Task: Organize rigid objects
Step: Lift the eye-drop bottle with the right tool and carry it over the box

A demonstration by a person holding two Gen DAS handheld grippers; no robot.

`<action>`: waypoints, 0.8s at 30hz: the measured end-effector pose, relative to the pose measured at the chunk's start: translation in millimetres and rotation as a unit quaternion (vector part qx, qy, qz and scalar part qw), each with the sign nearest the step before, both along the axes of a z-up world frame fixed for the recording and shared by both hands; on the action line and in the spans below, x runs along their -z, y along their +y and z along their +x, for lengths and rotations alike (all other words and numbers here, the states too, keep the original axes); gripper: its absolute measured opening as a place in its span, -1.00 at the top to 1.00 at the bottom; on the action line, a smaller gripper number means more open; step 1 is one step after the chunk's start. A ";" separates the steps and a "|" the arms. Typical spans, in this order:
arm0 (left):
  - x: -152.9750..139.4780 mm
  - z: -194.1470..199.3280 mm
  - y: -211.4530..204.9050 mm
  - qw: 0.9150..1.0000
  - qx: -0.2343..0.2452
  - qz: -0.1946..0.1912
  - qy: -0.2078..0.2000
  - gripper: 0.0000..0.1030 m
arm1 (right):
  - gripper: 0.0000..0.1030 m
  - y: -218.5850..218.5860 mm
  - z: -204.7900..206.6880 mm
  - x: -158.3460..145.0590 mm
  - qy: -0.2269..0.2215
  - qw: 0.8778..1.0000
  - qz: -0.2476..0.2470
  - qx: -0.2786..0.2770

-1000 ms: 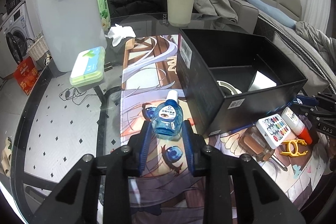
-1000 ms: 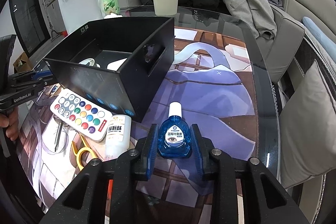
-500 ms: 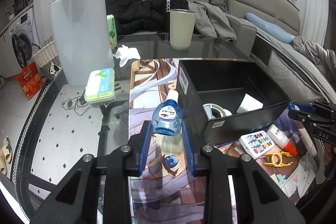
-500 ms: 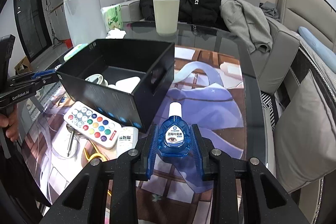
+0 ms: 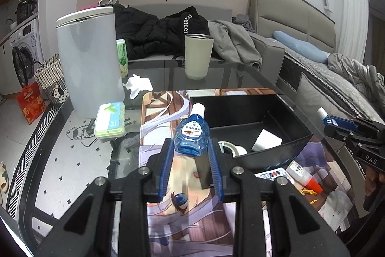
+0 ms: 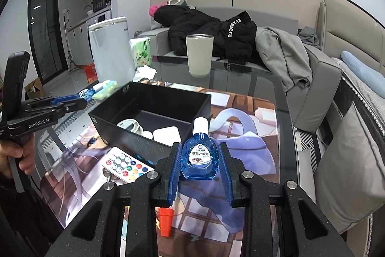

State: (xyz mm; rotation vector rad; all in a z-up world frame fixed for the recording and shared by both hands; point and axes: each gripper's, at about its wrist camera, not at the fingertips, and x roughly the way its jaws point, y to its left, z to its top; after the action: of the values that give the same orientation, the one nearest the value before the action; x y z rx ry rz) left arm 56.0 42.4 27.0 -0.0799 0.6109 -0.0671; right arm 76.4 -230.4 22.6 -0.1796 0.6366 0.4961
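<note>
My left gripper (image 5: 191, 148) is shut on a blue eye-drop bottle (image 5: 192, 134) with a white cap, held in the air left of the black box (image 5: 252, 127). My right gripper (image 6: 199, 155) is shut on a second blue eye-drop bottle (image 6: 199, 158), held above the mat right of the black box (image 6: 151, 112). The box holds a tape roll (image 6: 128, 124) and white cases (image 6: 167, 134). Each gripper shows in the other's view, the right one (image 5: 336, 123) and the left one (image 6: 72, 100).
A remote with coloured buttons (image 6: 127, 166), a red-capped white bottle (image 5: 304, 176) and a yellow clip (image 5: 309, 194) lie on the printed mat in front of the box. A beige cup (image 5: 198, 56), a tall white bin (image 5: 89, 59), a green tissue pack (image 5: 110, 119) stand further back.
Both grippers have risen well above the table with their bottles. The box and the small items now lie lower in both views.
</note>
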 end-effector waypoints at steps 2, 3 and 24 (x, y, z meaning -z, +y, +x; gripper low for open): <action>-2.3 1.0 -1.9 1.000 0.003 -0.002 -0.005 0.46 | 0.41 2.3 -1.6 -2.8 -0.006 1.000 0.004 -0.004; -3.0 1.3 -3.0 1.000 0.004 -0.004 -0.007 0.46 | 0.41 3.9 -2.0 -3.8 -0.006 1.000 0.005 -0.006; -2.9 21.9 -41.2 0.999 0.047 -0.006 -0.010 0.49 | 0.42 32.8 8.3 -11.1 -0.017 0.999 0.025 -0.026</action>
State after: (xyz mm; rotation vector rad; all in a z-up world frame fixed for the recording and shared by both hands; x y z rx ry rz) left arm 78.0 1.2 29.9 -0.0622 0.5935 -0.1616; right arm 84.8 -197.6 33.7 -0.1580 0.5862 0.5577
